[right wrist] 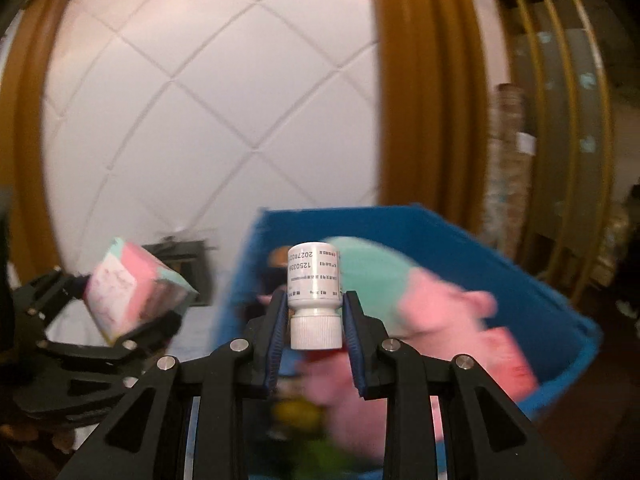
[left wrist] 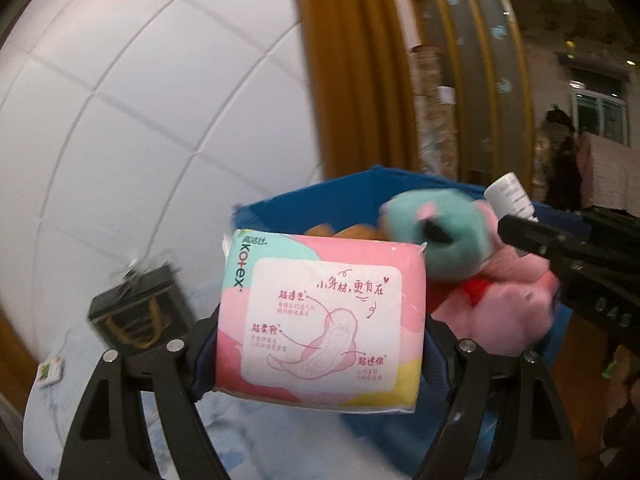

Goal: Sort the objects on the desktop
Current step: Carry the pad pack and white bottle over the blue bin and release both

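Right up close, the left tongs (left wrist: 320, 344) are clamped on a pink pad packet (left wrist: 320, 320), its broad printed face turned back toward the wrist and its long side running across between the pads. Beside them, the right tongs (right wrist: 315, 312) are closed tight on a small white bottle (right wrist: 314, 296), held upside down with the ribbed cap nearest the wrist and its long axis pointing straight ahead along the fingers.

Both loads hang in the air just short of a blue bin (right wrist: 460, 236), which lies ahead of and below them. From the left wrist the bin's near wall (left wrist: 340, 200) sits directly behind the packet; from the right wrist the bottle is already over the bin's opening, so the right hand looks the nearer of the two to letting go. Inside the bin sits a pink and teal plush toy (right wrist: 420, 300), with something orange behind it.

Further left, a black box (left wrist: 140, 308) stands on the pale worktop (left wrist: 100, 412) against a white tiled wall (left wrist: 140, 100).

Motion blur smears the bin's contents, the packet hides the bin's near floor, and the dark and green shapes low in the right view cannot be made out.
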`<state>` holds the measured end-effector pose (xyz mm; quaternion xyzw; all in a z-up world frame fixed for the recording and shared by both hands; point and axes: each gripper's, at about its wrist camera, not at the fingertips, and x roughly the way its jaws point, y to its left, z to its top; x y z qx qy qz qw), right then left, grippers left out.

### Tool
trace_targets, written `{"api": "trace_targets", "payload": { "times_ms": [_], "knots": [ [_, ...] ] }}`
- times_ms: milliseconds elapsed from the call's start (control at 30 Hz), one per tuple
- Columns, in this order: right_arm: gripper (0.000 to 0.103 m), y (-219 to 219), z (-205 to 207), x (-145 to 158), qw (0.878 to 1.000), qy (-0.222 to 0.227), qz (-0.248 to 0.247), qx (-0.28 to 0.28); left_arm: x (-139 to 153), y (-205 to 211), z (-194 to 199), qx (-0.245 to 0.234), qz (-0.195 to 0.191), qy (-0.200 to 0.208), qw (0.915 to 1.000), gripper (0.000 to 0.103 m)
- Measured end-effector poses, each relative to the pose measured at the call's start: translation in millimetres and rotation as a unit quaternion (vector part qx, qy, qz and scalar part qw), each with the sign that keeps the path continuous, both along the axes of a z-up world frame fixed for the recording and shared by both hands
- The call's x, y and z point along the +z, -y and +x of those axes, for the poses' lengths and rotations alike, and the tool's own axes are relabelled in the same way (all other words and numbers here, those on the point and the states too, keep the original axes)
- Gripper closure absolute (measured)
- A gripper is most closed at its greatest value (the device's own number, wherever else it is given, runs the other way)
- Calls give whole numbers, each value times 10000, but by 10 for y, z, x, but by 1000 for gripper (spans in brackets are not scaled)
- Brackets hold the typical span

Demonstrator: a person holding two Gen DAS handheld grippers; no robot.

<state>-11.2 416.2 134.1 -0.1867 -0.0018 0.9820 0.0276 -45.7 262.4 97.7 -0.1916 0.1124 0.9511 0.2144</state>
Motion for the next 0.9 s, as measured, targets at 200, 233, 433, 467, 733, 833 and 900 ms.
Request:
{"api": "trace_targets", "payload": {
  "times_ms": [200, 233, 433, 467, 733, 833, 900],
  "knots": [
    [76, -584, 5, -36, 9990, 159, 54, -409, -31, -672, 68, -400, -169, 147, 9989, 23],
    [76, -653, 1, -66, 9989, 211, 28, -420, -60, -750, 73, -422, -229, 213, 9986, 23],
    [76, -903, -26, -233, 9985, 470, -70, -282, -118, -915, 78, -228, -464, 337, 9981, 23],
    [76, -921, -38, -264, 9984, 505, -82, -255, -115, -911, 84, -177, -470, 350, 9981, 23],
    [75, -912, -60, -404, 9973, 737, 8, -6, -161, -888, 116, 104, -460, 388, 9981, 13],
    [74, -879, -13, -414, 9970, 766, 75, 52, -126, -852, 168, 160, -431, 295, 9985, 11],
    [74, -846, 39, -402, 9972, 722, 114, 136, -112, -823, 181, 207, -402, 274, 9986, 11]
  ]
}}
